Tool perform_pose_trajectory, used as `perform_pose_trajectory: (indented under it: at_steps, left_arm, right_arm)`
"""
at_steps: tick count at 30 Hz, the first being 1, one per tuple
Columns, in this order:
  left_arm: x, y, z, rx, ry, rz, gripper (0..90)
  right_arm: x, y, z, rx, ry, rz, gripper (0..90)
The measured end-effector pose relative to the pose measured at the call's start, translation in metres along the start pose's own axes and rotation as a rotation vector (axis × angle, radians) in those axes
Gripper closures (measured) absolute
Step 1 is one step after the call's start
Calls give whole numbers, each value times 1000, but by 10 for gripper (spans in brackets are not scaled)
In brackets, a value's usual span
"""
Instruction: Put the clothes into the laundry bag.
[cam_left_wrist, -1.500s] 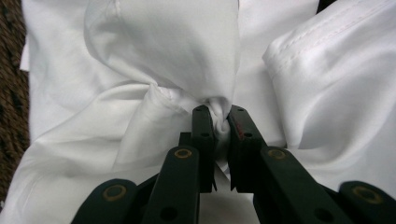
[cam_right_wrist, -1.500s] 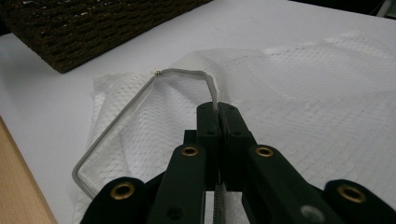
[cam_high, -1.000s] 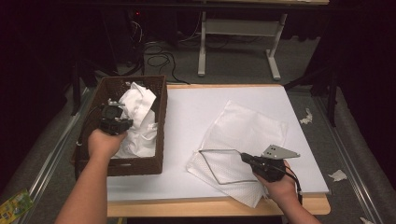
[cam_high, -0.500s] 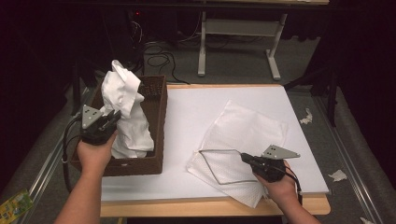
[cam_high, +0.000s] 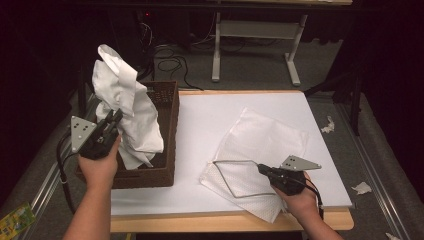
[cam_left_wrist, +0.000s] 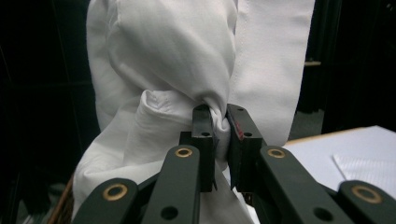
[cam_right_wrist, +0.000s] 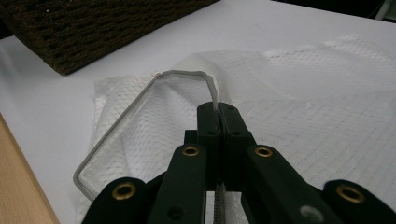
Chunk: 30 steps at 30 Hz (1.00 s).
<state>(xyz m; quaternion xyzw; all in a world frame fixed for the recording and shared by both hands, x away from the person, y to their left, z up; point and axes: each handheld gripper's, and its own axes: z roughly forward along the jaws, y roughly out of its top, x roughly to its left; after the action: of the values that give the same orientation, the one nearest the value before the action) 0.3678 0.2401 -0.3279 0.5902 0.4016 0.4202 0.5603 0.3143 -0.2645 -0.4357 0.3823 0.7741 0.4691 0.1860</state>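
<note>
From the high view, the left gripper (cam_high: 111, 124) clamps a white cloth (cam_high: 125, 107) that stands tall above it, long axis near vertical, over a wicker basket (cam_high: 167, 125); the right gripper (cam_high: 263, 169) pinches the rim of a mesh laundry bag (cam_high: 260, 145) lying flat on the table (cam_high: 200, 115).

In the left gripper view, jaws pinch a knot of cloth (cam_left_wrist: 187, 60), the rest rising above.

In the right gripper view, the closed jaws hold the bag's grey rim (cam_right_wrist: 140, 107), which loops off to the gripper's left.
</note>
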Motion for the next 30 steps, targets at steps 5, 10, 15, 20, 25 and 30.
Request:
perform_pose_trajectory:
  at_steps: [5, 10, 15, 20, 25, 30]
  left_arm:
    - [-3, 7, -5, -62, 14, 8, 829]
    - [-5, 17, -6, -96, 9, 8, 829]
    - [-10, 30, -7, -130, 3, 23, 829]
    - [-19, 43, -5, -163, -13, 26, 830]
    - [-33, 55, 2, -184, -38, 36, 830]
    - [-52, 61, 12, -199, -77, 30, 830]
  right_arm:
    - [1, 0, 0, -2, -2, -7, 896]
    - [1, 0, 1, -2, -3, -7, 896]
    - [1, 0, 1, 2, -4, -6, 895]
    - [1, 0, 1, 1, -4, -6, 896]
    - [1, 0, 1, 1, -4, -7, 896]
    - [2, 0, 2, -1, -3, -8, 896]
